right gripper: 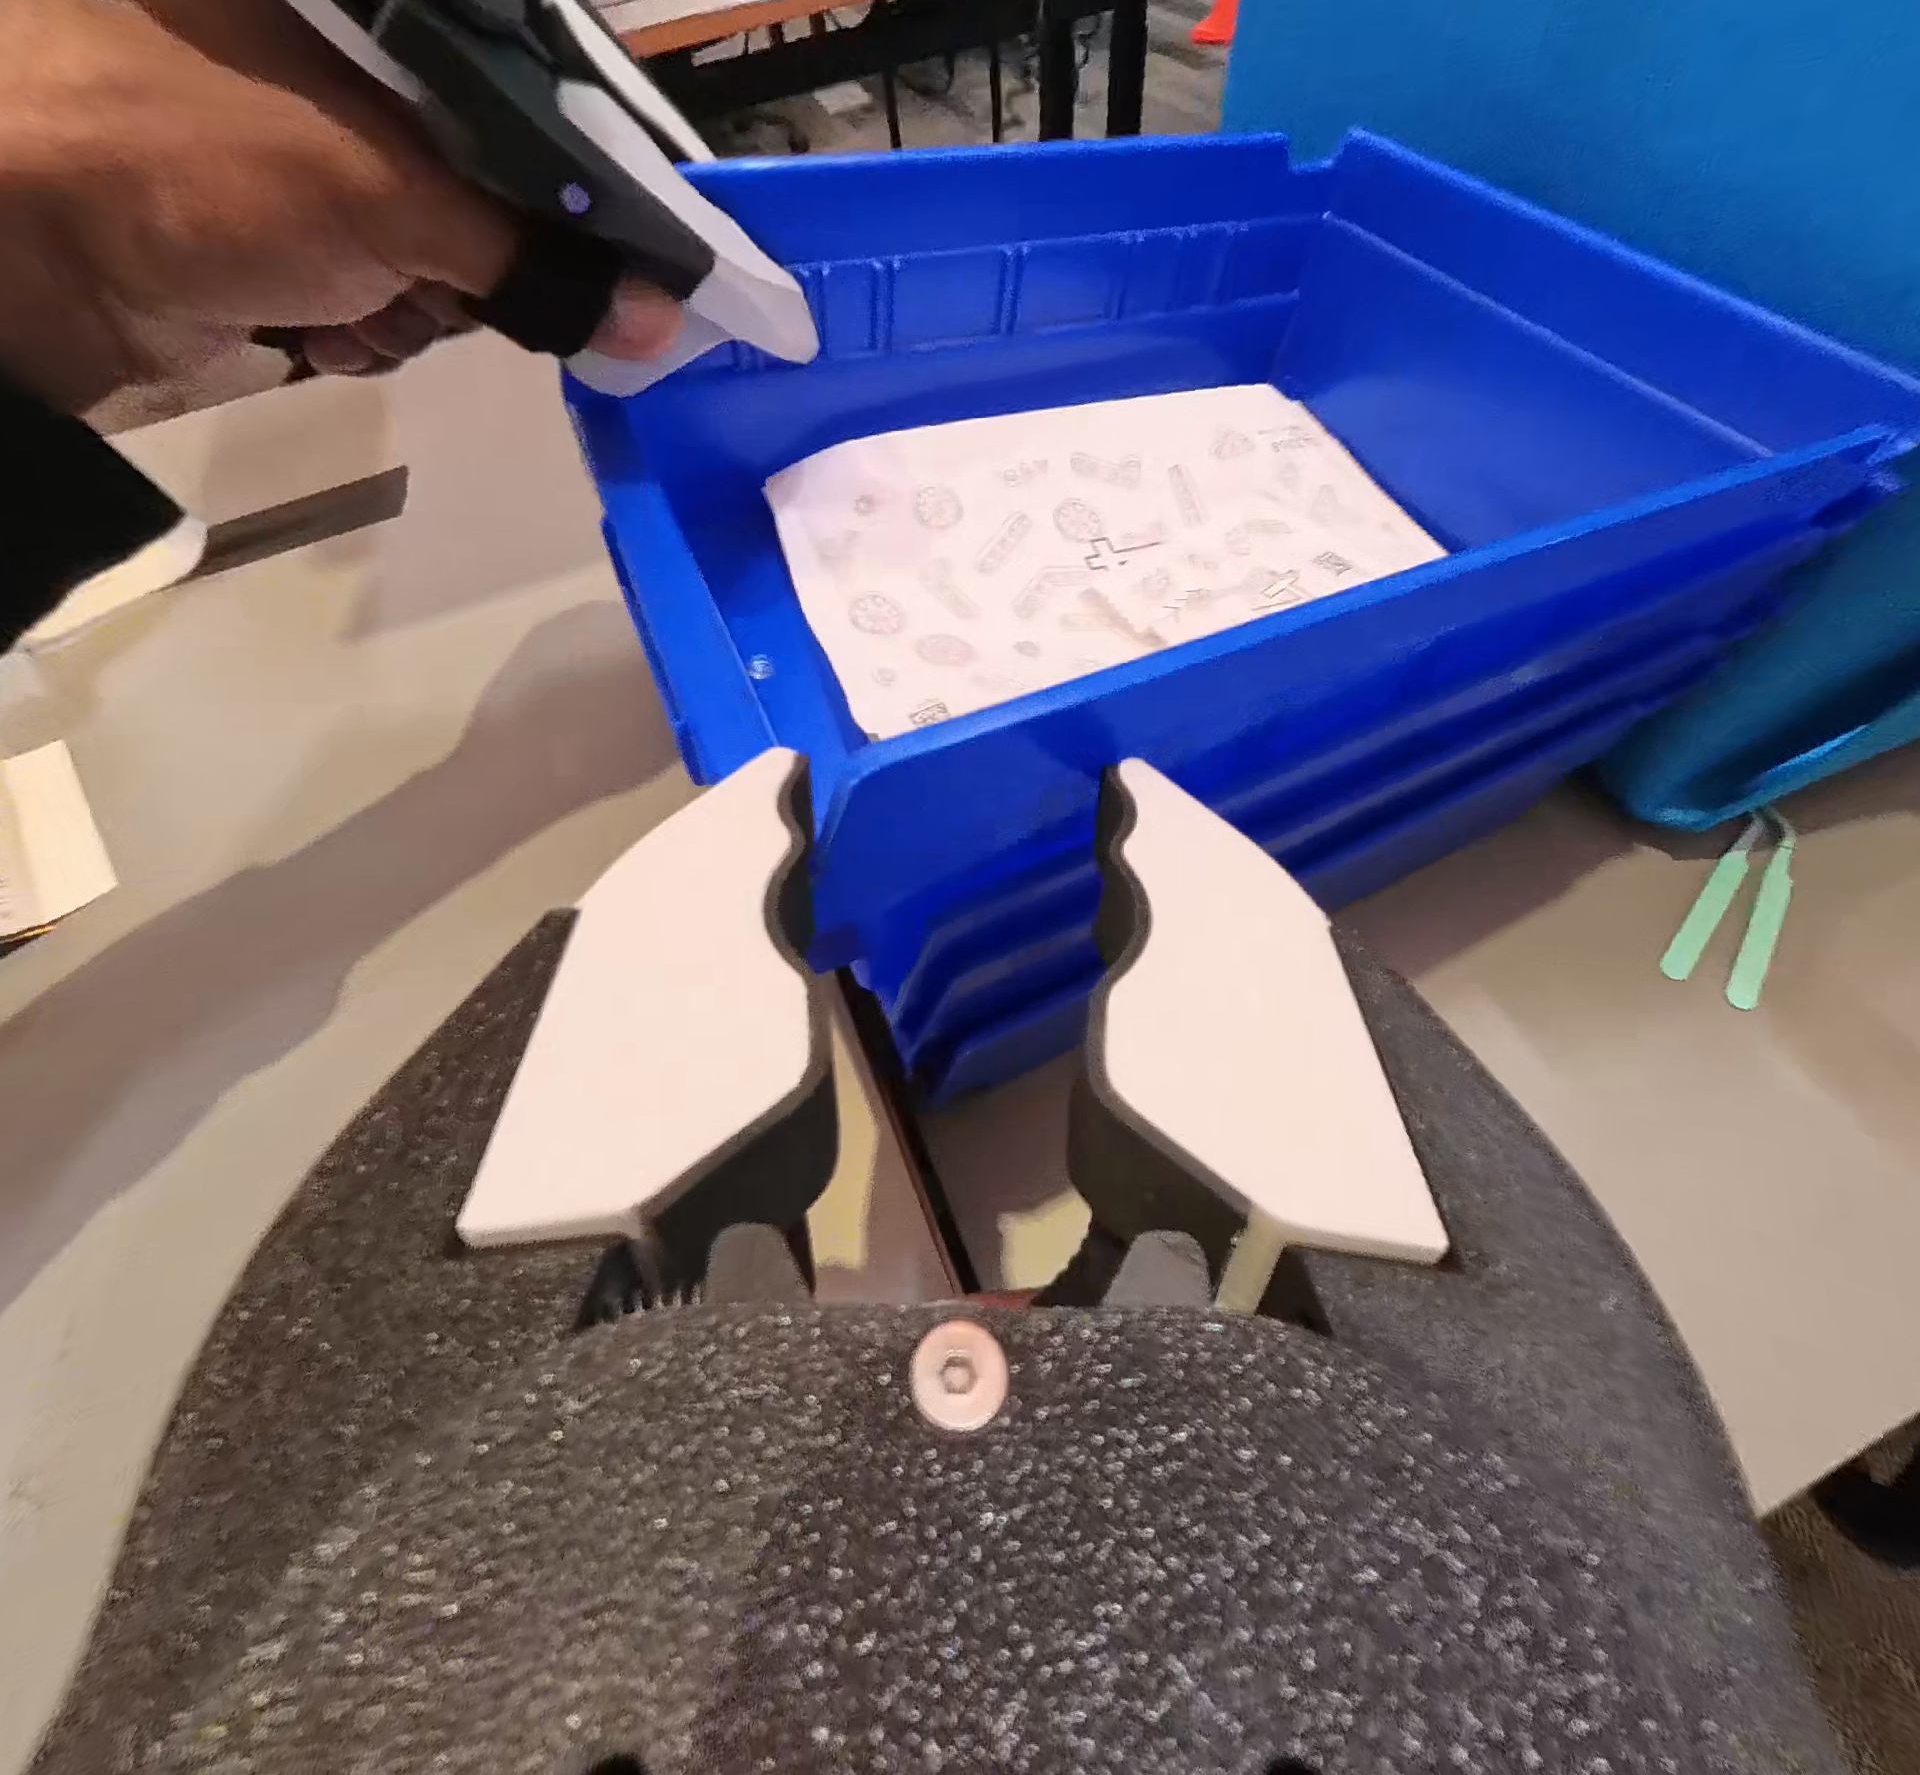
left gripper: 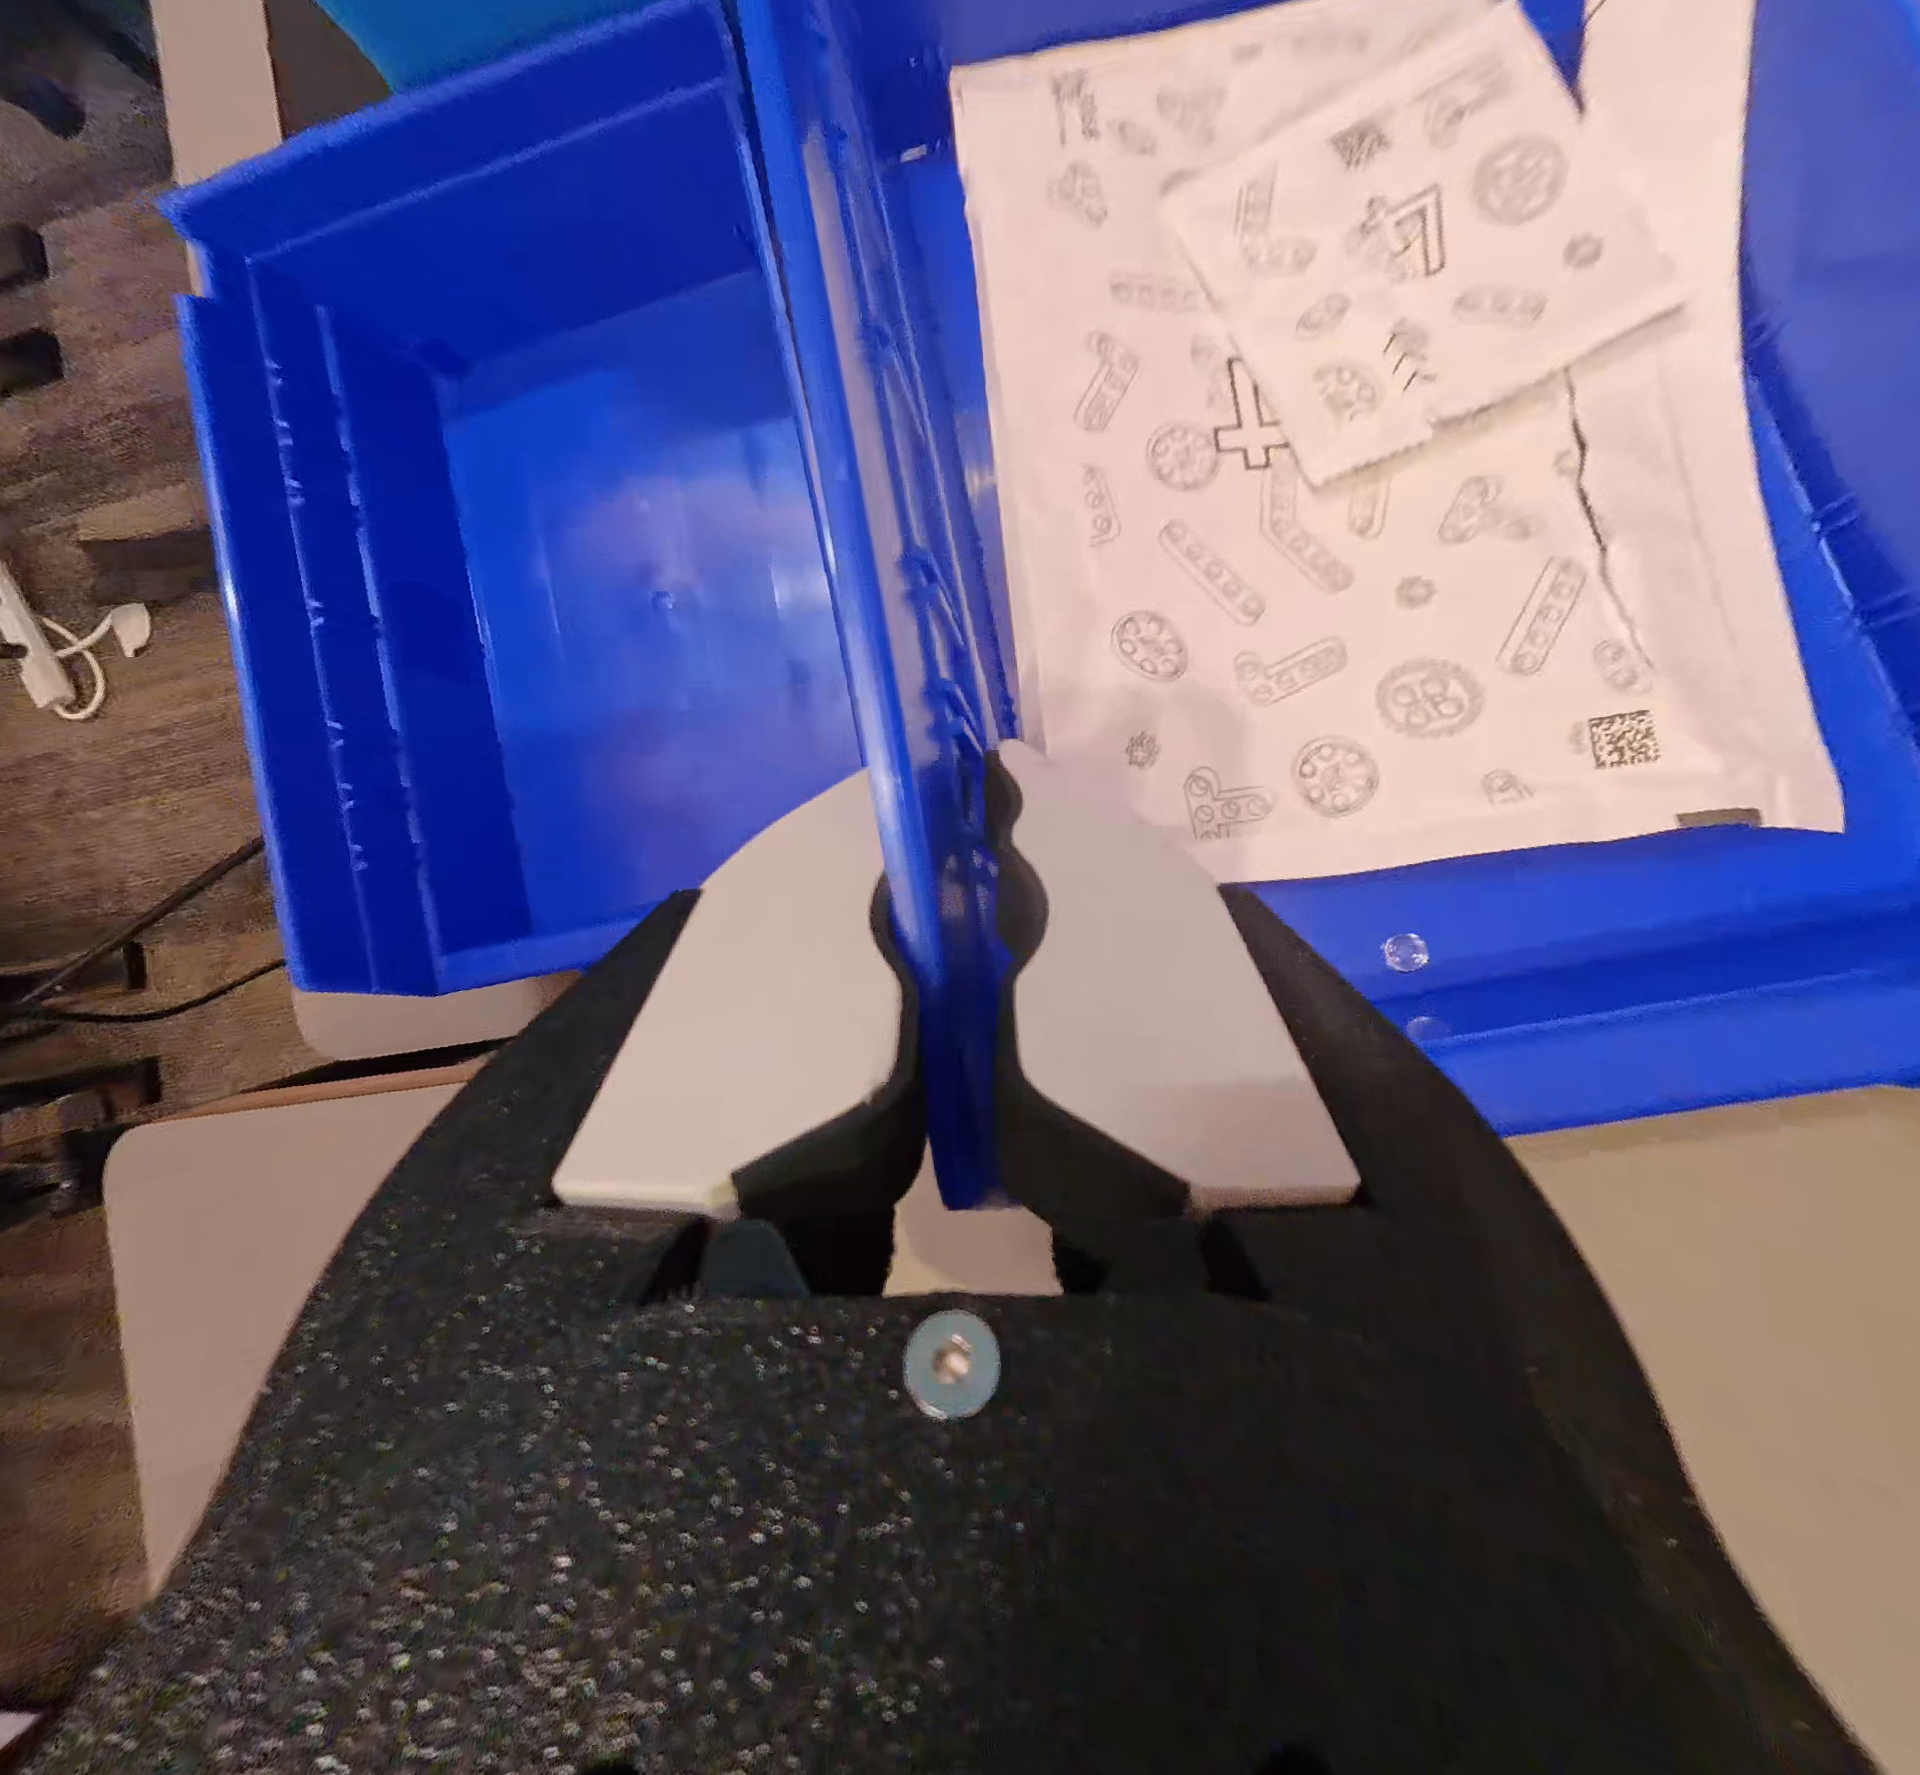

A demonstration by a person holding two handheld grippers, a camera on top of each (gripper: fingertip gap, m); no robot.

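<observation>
Your left gripper [left gripper: 951, 904] is clamped on the left side wall of the large blue bin [left gripper: 1558, 977], one finger [left gripper: 758, 1019] outside the wall and the other inside, both pads pressed against the plastic near the bin's near-left corner. Just inside that wall, white paper sheets [left gripper: 1403, 530] printed with line drawings of parts lie flat on the bin floor, a smaller sheet overlapping the larger one toward the far side. Outside the wall, touching it or just beside it, stands a smaller blue bin [left gripper: 499, 530], open on top, near the left edge of the table [left gripper: 177, 1310].

Your right gripper [right gripper: 951, 852] is released: its fingers [right gripper: 675, 998] stand apart on either side of the large bin's near corner, the blue plastic between them but with a gap showing at the right pad. From this side you see your hand [right gripper: 208, 198] holding the left gripper down on the far-left rim. A teal bag [right gripper: 1558, 63] sits against the bin's right side, and two pale green zipper pulls [right gripper: 1725, 904] lie on the table beside it.
</observation>
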